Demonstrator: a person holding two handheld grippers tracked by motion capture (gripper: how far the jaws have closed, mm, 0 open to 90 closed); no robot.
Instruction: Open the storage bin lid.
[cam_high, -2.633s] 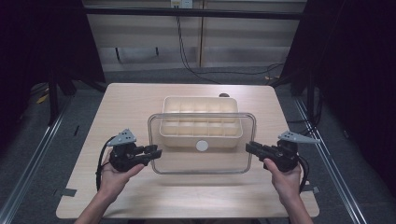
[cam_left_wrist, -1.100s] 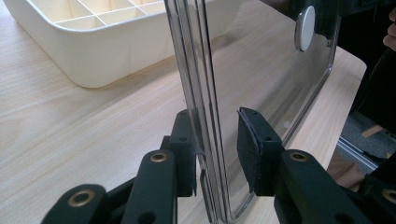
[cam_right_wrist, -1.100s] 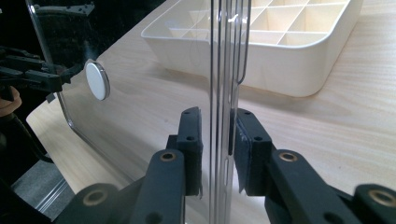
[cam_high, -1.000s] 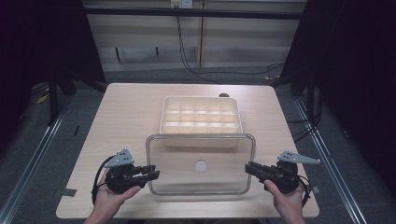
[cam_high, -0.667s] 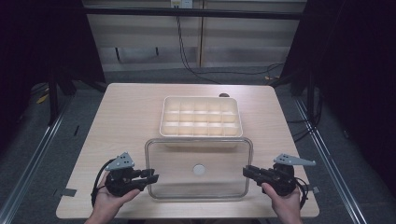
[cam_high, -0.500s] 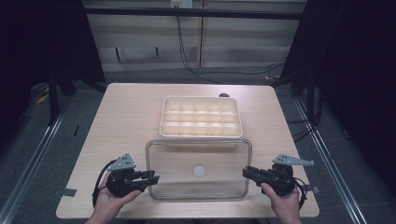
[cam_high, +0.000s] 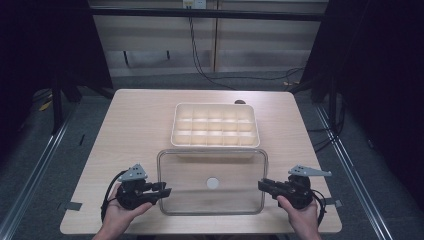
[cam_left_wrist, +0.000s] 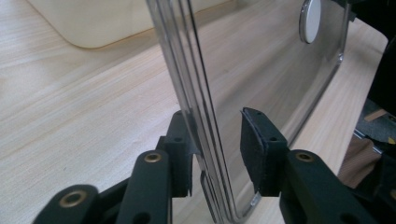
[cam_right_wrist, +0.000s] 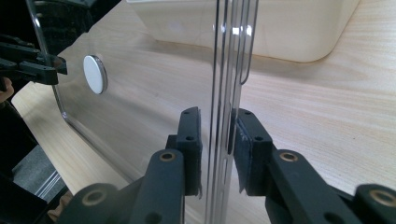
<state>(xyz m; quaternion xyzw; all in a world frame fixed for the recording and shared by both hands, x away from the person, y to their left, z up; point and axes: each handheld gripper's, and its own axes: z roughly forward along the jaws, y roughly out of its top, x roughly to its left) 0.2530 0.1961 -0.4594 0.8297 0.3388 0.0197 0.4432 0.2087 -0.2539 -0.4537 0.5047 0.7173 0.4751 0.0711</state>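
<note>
Tabletop is my widest worry: it is smooth wood and it ends not far on the person's side of the compartment box, so anything that slides away from the box has little room before the edge. On it, just in front of the box and close to its near wall, is the clear lid, lying flat or very nearly so; I cannot tell whether it is fully down. If it is not, letting go would drop it, and it could rattle, skate toward the table edge or knock against the box. The left gripper, at the lid's end left of the box, has its jaws apart around the rim, with one pad plainly standing off the plastic. The right gripper, at the opposite end, has its pads tight beside the rim; I cannot tell whether they are pinching it. If one end is free and the other gripped, any pull from the right hand would drag or twist the lid. Least likely, I think: the white disc at the lid's centre taking a scrape.
</note>
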